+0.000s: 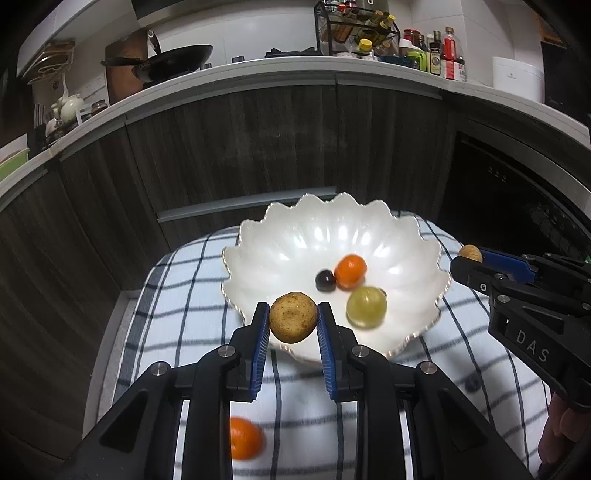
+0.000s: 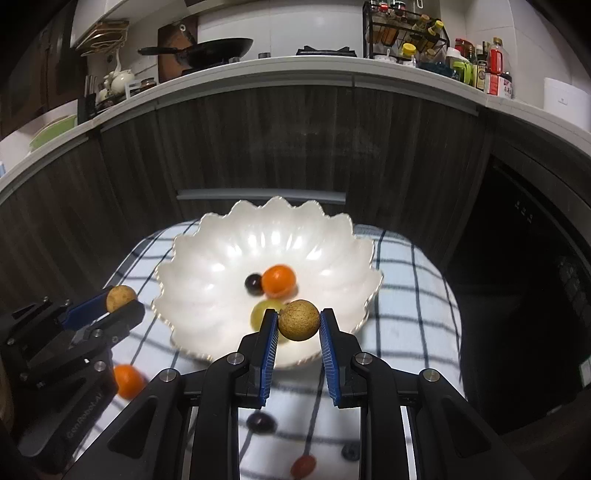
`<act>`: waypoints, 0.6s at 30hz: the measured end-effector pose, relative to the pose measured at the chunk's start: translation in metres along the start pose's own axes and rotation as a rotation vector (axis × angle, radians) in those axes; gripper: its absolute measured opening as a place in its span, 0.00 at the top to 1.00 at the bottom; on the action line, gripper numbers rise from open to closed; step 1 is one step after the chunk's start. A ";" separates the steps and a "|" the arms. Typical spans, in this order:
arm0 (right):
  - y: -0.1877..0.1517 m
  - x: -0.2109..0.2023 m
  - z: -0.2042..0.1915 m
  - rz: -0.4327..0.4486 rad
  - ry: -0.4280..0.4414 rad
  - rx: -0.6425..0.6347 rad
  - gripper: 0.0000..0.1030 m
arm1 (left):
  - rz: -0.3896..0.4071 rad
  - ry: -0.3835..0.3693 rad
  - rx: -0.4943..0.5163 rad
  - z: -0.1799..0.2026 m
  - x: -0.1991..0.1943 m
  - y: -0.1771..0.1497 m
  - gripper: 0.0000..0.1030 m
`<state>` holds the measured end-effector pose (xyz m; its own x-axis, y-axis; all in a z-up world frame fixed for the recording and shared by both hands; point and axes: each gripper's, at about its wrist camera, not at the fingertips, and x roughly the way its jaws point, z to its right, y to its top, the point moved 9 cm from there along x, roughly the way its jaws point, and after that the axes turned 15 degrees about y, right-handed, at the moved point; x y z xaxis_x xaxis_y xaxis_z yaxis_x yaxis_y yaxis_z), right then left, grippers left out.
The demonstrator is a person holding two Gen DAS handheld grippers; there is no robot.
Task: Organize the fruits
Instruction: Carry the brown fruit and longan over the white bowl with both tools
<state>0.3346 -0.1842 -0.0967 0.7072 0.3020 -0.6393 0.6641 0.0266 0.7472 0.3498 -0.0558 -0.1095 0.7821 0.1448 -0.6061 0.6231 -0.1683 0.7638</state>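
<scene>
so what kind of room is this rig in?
Most likely a home kitchen: a wok sits on the counter, a spice rack and sauce bottles stand along it, with dark cabinet fronts below.

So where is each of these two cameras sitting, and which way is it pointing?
Left wrist: rides the left gripper, looking along its fingers at the white bowl; it holds a brown fruit, right gripper at the edge.
Right wrist: rides the right gripper, holding its own round brown fruit, left gripper at the edge.
Shared: bowl, checked cloth, kitchen counter.
</scene>
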 end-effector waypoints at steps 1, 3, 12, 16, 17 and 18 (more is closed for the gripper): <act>0.003 0.002 0.002 0.003 -0.005 -0.002 0.76 | 0.001 0.000 0.000 0.001 0.002 0.002 0.75; 0.010 0.006 0.007 0.006 -0.011 -0.004 0.76 | -0.001 -0.001 -0.004 0.001 0.007 0.007 0.75; 0.032 0.026 0.025 0.004 -0.028 -0.021 0.76 | -0.017 0.015 -0.021 0.000 0.030 0.025 0.75; 0.037 0.039 0.030 -0.011 -0.020 -0.016 0.76 | -0.033 0.020 -0.041 -0.004 0.043 0.032 0.75; 0.038 0.042 0.031 -0.012 -0.019 -0.013 0.76 | -0.037 0.024 -0.041 -0.005 0.047 0.033 0.75; 0.040 0.044 0.032 -0.013 -0.021 -0.010 0.76 | -0.041 0.026 -0.045 -0.006 0.050 0.034 0.75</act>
<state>0.3999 -0.2005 -0.1007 0.7036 0.2819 -0.6523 0.6708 0.0394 0.7406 0.4104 -0.0482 -0.1125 0.7550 0.1764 -0.6316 0.6532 -0.1179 0.7479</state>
